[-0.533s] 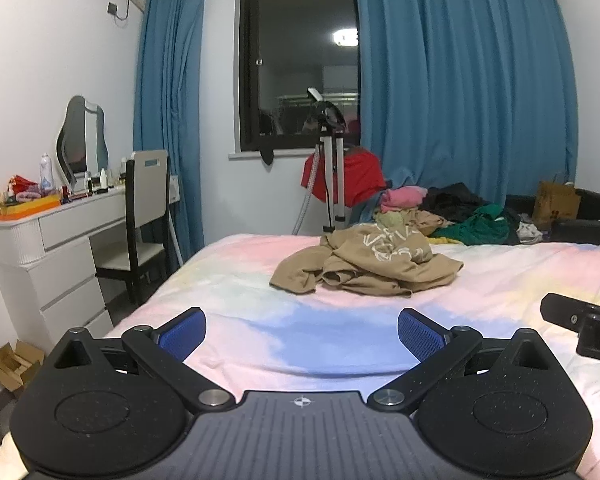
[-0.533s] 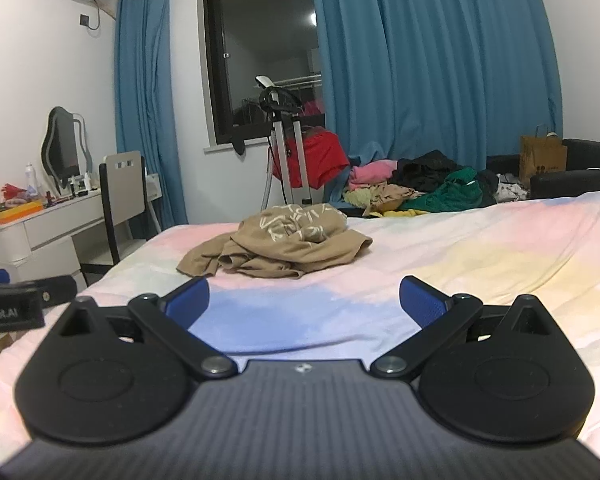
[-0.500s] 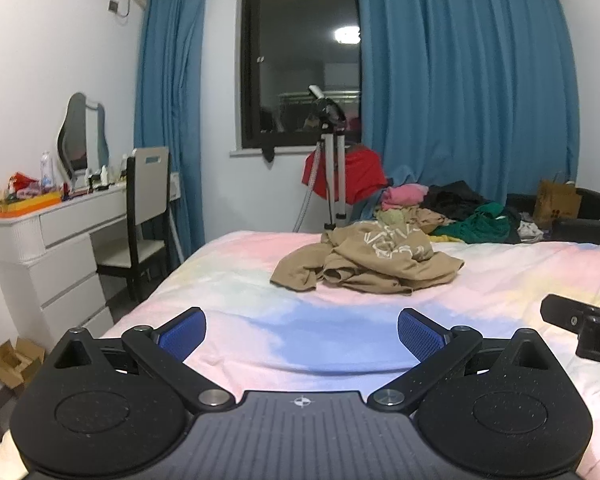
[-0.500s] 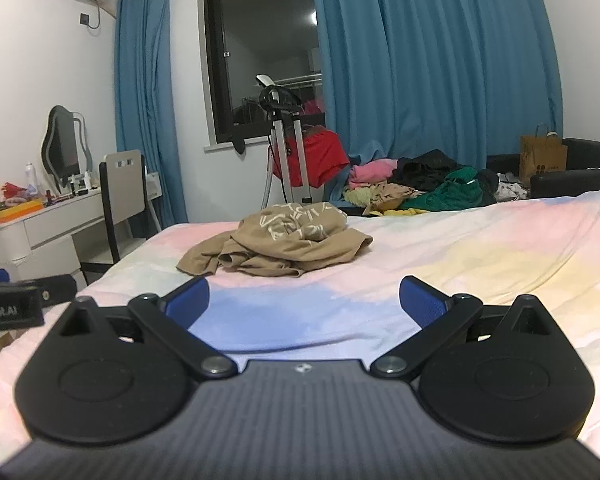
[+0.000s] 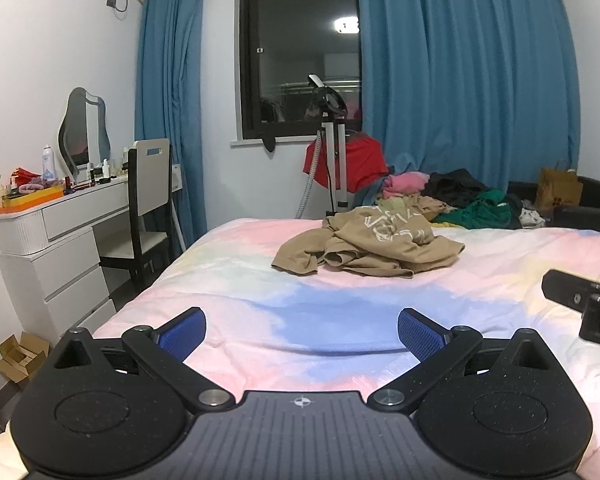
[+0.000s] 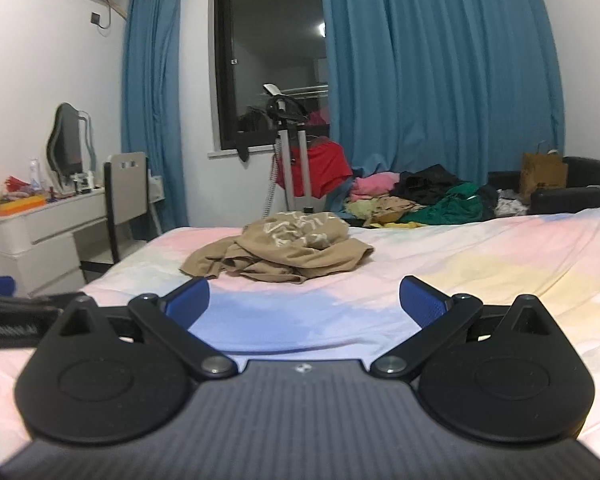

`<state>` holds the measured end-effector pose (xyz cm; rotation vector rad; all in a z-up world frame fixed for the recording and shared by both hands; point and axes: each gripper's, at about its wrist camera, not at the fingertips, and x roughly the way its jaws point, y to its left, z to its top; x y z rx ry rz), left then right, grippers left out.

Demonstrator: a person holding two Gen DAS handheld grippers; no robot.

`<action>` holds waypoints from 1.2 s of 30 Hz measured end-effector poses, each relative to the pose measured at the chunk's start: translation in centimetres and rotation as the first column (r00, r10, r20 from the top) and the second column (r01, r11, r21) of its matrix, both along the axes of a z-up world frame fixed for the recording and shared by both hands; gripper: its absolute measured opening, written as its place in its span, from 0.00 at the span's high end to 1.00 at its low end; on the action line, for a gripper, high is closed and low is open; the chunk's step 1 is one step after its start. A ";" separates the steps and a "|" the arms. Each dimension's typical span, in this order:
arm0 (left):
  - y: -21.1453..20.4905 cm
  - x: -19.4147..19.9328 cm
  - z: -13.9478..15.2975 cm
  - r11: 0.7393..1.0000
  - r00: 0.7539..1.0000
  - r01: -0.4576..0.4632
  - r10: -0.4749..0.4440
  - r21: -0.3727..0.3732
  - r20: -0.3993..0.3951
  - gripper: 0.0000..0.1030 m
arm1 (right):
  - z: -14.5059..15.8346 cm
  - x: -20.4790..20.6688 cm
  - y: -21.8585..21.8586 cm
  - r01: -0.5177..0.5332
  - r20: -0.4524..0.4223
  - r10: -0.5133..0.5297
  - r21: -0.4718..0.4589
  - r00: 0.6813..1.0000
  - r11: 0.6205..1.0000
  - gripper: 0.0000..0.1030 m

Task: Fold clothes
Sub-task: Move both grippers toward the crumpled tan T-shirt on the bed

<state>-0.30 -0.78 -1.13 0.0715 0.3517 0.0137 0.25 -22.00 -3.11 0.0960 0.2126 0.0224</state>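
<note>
Left wrist: left claw spread, empty | right claw spread, empty | shirt crumpled far on bed

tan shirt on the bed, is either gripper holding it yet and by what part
Nothing is held. The left gripper and right gripper both stand wide open over the bedspread, short of the crumpled tan shirt.

**Both hand-held grippers open and empty**

The left hand-held gripper pointed slightly below level, its blue pads spread wide with nothing between them. The right hand-held gripper was held alongside it, jaws equally wide and empty. Each appeared at the edge of the other's view.
</note>
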 end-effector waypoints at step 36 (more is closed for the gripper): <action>-2.8 18.9 -8.2 0.988 0.945 0.096 -0.127 -0.117 -0.302 0.00 | -0.2 1.4 -8.7 0.088 -0.134 -0.059 0.228 0.989 0.970 0.00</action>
